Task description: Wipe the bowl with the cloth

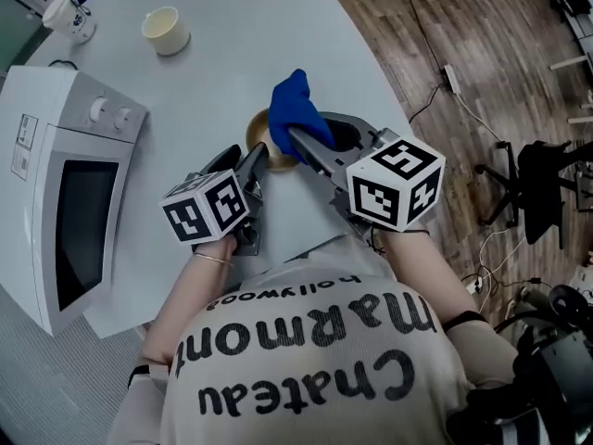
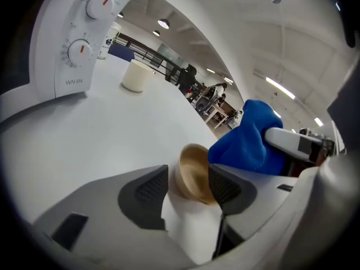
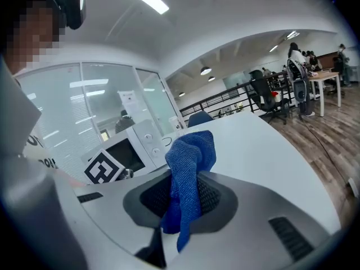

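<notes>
Both tools are in close over the pale grey bench [image 1: 232, 63] now. The left gripper [image 1: 263, 154] has its jaws spread wide, and the small round tan bowl [image 2: 194, 170] sits right in the gap between the two dark pads. Its mouth looks turned toward the left pad, though whether either pad actually presses on it cannot be made out. Over on the right gripper [image 3: 183, 194] the jaws are clamped tight on the blue woven cloth [image 1: 295, 109]: a bunched fold stands up above the pads and a tail hangs below them. From the head view, that cloth sits just over the bowl's far right side and hides part of the rim. A white microwave oven [image 1: 65, 184] stands at the left of the bench. A cream paper cup [image 1: 166, 31] and a white printed mug [image 1: 69, 17] are well beyond, at the far end.
</notes>
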The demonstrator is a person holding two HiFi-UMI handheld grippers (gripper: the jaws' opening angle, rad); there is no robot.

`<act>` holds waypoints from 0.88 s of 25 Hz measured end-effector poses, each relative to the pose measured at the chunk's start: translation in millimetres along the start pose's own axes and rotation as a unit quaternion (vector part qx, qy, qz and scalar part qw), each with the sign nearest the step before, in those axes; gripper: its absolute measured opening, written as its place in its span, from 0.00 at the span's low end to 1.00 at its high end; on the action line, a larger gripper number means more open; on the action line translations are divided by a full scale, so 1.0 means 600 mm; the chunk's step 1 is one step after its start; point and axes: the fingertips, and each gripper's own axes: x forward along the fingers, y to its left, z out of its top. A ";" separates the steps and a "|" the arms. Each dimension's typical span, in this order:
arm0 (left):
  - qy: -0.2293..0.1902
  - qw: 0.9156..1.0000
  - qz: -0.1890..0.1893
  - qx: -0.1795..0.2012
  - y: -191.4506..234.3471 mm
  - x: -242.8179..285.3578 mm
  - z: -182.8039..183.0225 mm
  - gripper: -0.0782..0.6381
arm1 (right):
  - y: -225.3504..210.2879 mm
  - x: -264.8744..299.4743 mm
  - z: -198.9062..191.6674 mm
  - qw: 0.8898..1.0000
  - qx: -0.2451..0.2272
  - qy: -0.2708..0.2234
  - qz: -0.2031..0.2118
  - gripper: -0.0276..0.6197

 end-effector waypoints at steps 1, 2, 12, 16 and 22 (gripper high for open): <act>0.008 1.000 0.011 -0.001 0.005 0.010 -0.003 0.44 | -0.004 0.016 -0.005 1.000 -0.008 0.013 0.000 0.14; 0.015 1.000 0.022 -0.002 0.010 0.020 -0.007 0.44 | -0.009 0.031 -0.015 0.999 -0.019 0.029 -0.002 0.14; 0.067 0.996 0.036 -0.036 0.012 0.070 -0.042 0.30 | -0.023 0.107 -0.117 0.977 -0.091 0.193 0.026 0.14; 0.060 0.997 0.014 -0.055 0.010 0.073 -0.041 0.28 | -0.025 0.112 -0.125 0.971 -0.107 0.207 0.057 0.13; 0.076 0.997 -0.010 -0.021 0.008 0.078 -0.038 0.26 | -0.026 0.119 -0.126 0.956 -0.155 0.236 0.082 0.13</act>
